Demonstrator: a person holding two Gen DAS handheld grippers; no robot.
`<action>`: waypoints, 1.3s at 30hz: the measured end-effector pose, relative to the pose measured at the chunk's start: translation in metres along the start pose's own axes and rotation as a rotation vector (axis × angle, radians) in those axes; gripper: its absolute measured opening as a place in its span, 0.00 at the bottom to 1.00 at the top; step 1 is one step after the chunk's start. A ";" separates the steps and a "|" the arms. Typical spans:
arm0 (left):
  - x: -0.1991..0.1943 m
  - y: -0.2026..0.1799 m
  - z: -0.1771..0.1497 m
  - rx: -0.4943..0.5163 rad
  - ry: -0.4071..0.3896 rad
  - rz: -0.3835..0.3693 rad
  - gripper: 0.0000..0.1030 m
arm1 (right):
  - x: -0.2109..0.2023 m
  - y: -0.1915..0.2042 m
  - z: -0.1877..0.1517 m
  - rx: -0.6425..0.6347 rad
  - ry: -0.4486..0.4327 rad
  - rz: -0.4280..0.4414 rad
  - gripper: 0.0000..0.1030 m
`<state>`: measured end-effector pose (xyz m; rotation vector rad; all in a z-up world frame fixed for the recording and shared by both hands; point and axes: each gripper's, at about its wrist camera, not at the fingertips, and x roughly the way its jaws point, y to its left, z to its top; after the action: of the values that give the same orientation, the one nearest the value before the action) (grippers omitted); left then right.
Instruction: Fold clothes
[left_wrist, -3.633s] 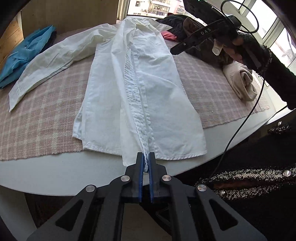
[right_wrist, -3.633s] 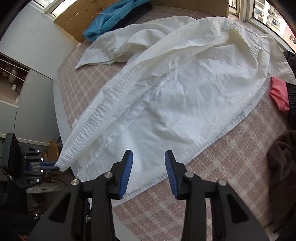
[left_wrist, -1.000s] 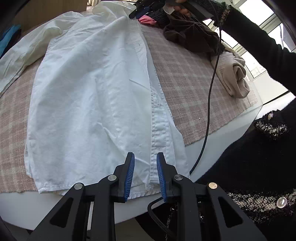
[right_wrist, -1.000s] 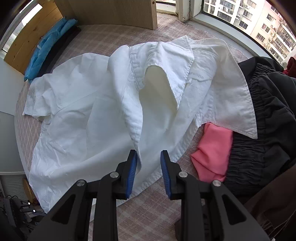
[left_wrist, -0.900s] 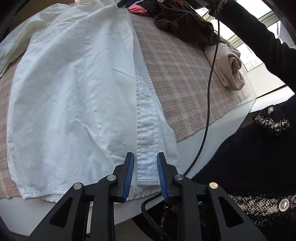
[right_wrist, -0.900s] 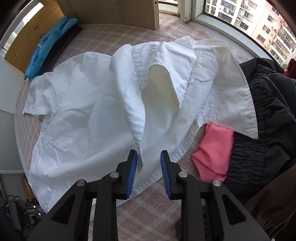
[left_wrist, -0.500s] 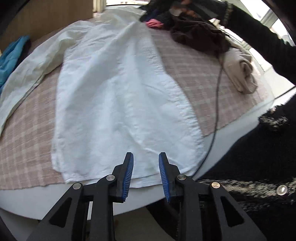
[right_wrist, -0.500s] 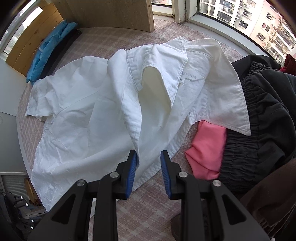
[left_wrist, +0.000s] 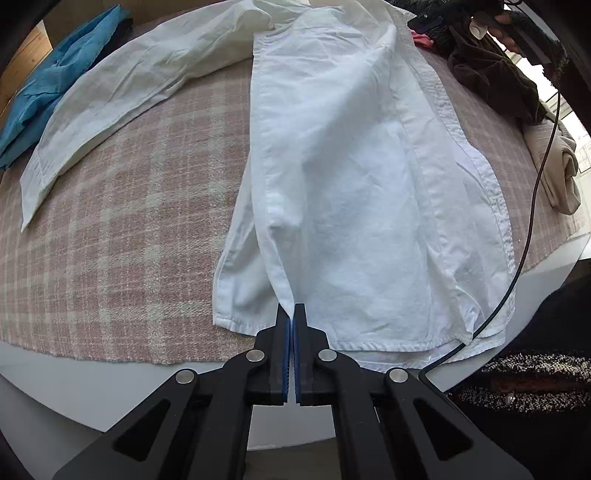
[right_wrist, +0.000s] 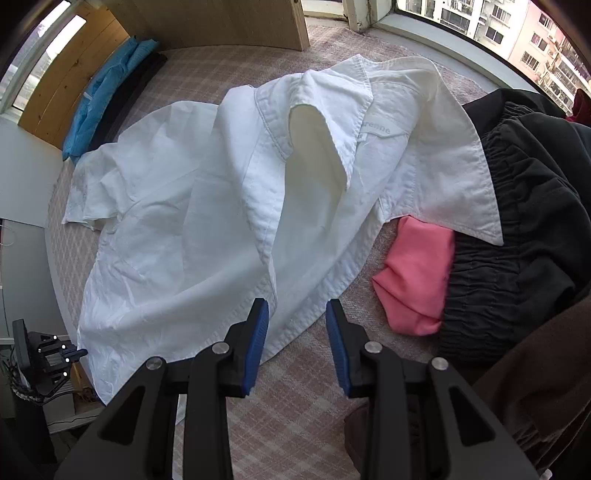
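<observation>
My left gripper (left_wrist: 293, 314) was pinched together on a fold of the white shirt (left_wrist: 354, 177) right at its hem, the blue pads meeting with cloth drawn up between them into a ridge. The shirt itself lay spread along the pink plaid tablecloth (left_wrist: 122, 229), hem at the table's near rim (left_wrist: 92, 384) and partly hanging over it, one long sleeve (left_wrist: 122, 85) stretched out flat to the shirt's left side. Beyond that sleeve sat a blue garment (left_wrist: 55, 77). On the shirt's other side I could see a dark brown garment (left_wrist: 491, 77) and a beige rolled piece (left_wrist: 557, 162), with a black cable (left_wrist: 532, 206) trailing across the cloth to the hem. From the collar end, my right gripper (right_wrist: 297, 325) stood with its jaws apart, holding nothing, poised just over the shirt's button placket below the collar (right_wrist: 332, 122). The collar was propped up and open, its label showing inside. Just beside the shirt on that side lay a pink garment (right_wrist: 417, 280), partly tucked under the collar flap, against a black gathered garment (right_wrist: 517, 229).
</observation>
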<state>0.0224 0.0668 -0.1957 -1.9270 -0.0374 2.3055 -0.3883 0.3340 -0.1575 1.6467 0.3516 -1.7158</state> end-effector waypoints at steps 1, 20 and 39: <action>-0.004 0.007 -0.002 -0.022 -0.008 -0.010 0.01 | -0.012 -0.008 0.000 0.025 -0.031 0.033 0.31; -0.053 -0.038 0.014 0.051 -0.102 -0.064 0.16 | 0.031 0.014 0.069 -0.108 -0.165 -0.203 0.31; 0.007 -0.085 0.015 0.137 0.051 -0.250 0.24 | -0.020 -0.013 0.075 -0.209 -0.048 -0.509 0.29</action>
<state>0.0141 0.1532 -0.1903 -1.8006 -0.1058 2.0427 -0.4542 0.3012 -0.1309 1.4375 0.9591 -1.9943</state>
